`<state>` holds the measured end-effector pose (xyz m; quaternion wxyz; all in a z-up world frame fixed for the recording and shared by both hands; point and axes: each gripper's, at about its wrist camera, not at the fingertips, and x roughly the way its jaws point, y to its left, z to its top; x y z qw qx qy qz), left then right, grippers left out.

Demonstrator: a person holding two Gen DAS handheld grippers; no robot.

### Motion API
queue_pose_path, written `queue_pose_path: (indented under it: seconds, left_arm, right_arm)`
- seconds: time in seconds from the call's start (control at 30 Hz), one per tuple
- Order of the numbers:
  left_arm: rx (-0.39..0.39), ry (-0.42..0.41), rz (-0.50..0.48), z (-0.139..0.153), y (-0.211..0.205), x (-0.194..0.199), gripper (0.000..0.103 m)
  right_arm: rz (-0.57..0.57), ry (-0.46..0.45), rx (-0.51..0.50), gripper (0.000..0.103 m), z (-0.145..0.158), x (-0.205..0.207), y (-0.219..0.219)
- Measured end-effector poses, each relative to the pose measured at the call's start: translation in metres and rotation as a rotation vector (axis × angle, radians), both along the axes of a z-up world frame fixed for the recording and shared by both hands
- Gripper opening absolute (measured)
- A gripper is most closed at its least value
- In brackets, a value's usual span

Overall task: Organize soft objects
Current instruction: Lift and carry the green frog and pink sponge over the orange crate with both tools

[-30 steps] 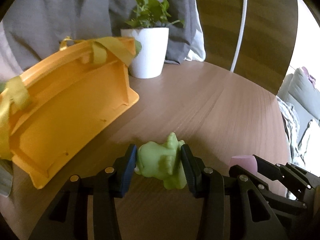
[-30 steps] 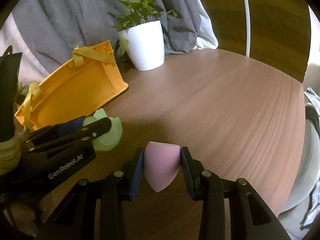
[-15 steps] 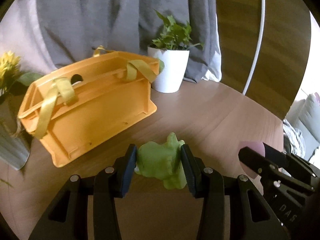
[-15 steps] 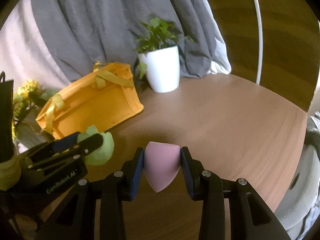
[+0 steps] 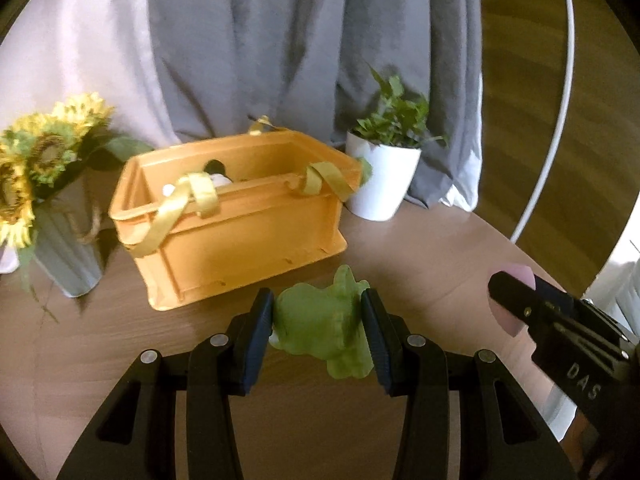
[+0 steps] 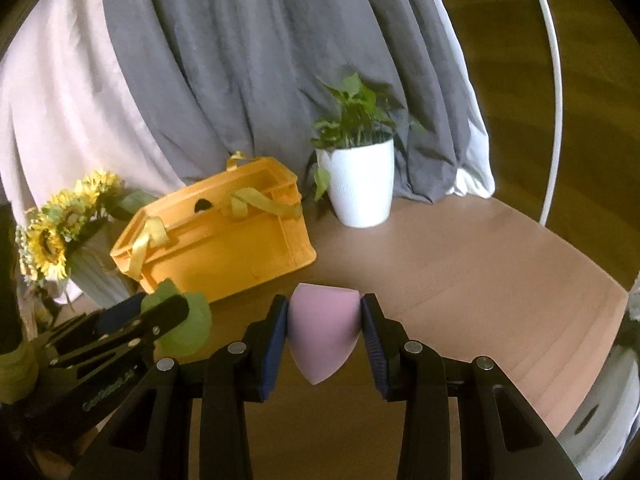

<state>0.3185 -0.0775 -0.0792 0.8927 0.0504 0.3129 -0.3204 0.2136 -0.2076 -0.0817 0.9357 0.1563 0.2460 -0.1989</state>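
Observation:
My left gripper (image 5: 318,330) is shut on a soft green toy (image 5: 320,328) and holds it above the round wooden table, in front of the orange basket (image 5: 236,236) with yellow ribbon handles. A white and dark object lies inside the basket. My right gripper (image 6: 324,336) is shut on a pink egg-shaped sponge (image 6: 322,334), held above the table to the right of the left gripper. The left gripper also shows in the right wrist view (image 6: 160,320) with the green toy (image 6: 188,324). The basket (image 6: 224,248) stands upright there too.
A white pot with a green plant (image 5: 382,180) stands right of the basket. A grey vase of sunflowers (image 5: 44,184) stands to its left. Grey and pale curtains hang behind. A white tube (image 5: 548,120) curves at the right. The table edge (image 6: 592,392) is at the right.
Both grippers have risen and drawn back with their objects still held. The basket now shows from higher up, with its open top and the sunflowers in view.

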Motion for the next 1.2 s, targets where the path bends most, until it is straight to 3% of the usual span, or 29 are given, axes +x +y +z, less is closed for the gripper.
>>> queue_pose_path:
  seconds: [0.67,1.2]
  left_arm:
    - [-0.075,-0.106,0.224,0.049,0.008,-0.004,0.044]
    - [-0.099,-0.213,0.302,0.081,0.009,0.022,0.044]
  right_arm:
    - [0.21,-0.127,-0.028,0.038,0.044,0.028,-0.02]
    - [0.296,-0.241,-0.068,0.038,0.076,0.07,-0.025]
